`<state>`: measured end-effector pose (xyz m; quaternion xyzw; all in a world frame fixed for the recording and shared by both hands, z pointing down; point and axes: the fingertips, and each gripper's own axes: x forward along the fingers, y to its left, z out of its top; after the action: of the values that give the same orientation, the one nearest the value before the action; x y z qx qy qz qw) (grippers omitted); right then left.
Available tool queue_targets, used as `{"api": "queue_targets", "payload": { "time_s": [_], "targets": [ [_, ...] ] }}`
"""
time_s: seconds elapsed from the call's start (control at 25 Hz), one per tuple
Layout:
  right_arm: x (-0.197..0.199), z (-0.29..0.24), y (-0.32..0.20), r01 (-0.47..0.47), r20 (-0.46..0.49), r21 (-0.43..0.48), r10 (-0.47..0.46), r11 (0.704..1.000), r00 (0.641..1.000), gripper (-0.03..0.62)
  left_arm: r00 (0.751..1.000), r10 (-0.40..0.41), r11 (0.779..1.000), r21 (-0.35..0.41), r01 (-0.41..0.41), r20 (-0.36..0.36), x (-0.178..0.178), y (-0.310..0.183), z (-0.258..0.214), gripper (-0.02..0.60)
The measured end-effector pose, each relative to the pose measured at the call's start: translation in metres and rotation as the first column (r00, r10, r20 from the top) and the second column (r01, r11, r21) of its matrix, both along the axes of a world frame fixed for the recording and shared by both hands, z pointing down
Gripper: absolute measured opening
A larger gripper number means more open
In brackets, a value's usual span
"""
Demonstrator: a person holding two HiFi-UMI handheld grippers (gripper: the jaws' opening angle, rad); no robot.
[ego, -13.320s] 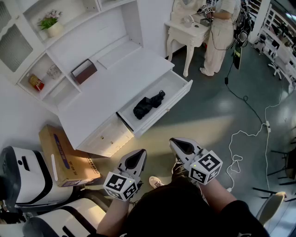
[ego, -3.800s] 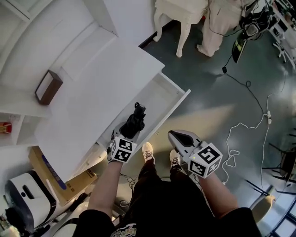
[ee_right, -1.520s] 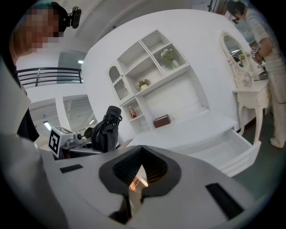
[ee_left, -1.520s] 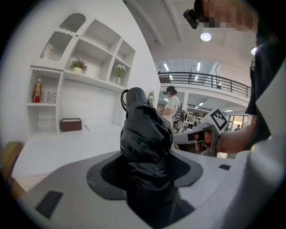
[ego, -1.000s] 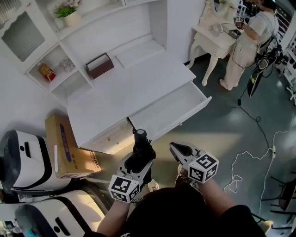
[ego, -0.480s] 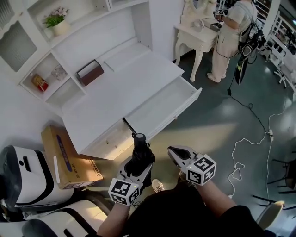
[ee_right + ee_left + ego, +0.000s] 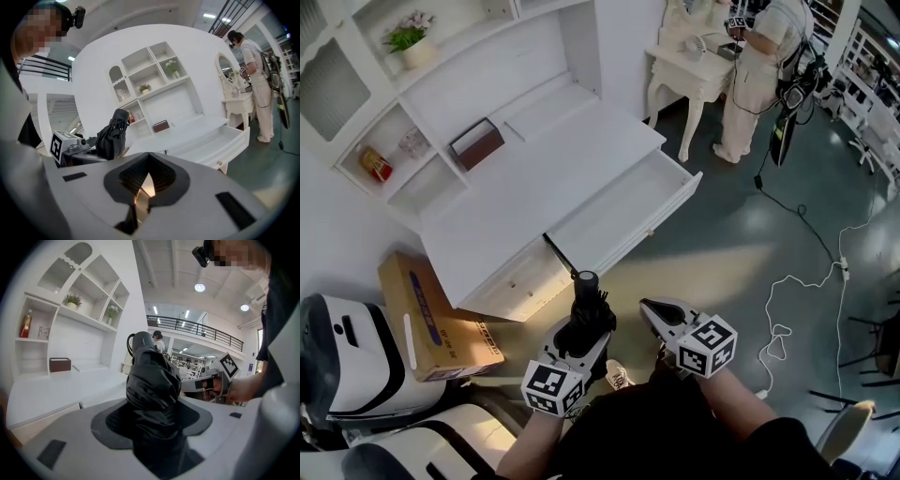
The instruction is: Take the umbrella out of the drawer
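my left hand-held gripper (image 7: 154, 427) is clamped on the folded black fabric umbrella (image 7: 151, 380). its jaws press into the bunched canopy low down, so the umbrella stands roughly upright out of them with its rounded black end uppermost. in the head view the umbrella is out of the drawer, held in the air over the grey floor (image 7: 741, 244). it is on the near side of the white bench (image 7: 534, 178) and just left of my right hand-held gripper (image 7: 654, 311). that right one has its jaws together with nothing between them, and it hangs beside the left one, apart from the umbrella. the long white drawer (image 7: 673, 195) stands pulled out from the bench front on the right side. a small brown rectangular box (image 7: 476, 142) lies on the bench top, far left. a brown cardboard carton (image 7: 422, 309) lies on the floor left of the bench.
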<state>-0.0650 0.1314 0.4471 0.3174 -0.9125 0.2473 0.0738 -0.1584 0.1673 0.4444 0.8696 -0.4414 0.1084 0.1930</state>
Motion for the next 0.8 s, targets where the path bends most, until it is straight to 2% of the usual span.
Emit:
{"api": "queue_targets", "payload": {
  "time_s": [0.8],
  "targets": [
    [-0.0044, -0.0032, 0.0068, 0.027, 0.002, 0.019, -0.027, 0.999, 1.000, 0.002, 1.000, -0.015, 1.000, 0.022, 0.015, -0.014, 0.0009, 0.0052, -0.0103, 0.262]
  ]
}}
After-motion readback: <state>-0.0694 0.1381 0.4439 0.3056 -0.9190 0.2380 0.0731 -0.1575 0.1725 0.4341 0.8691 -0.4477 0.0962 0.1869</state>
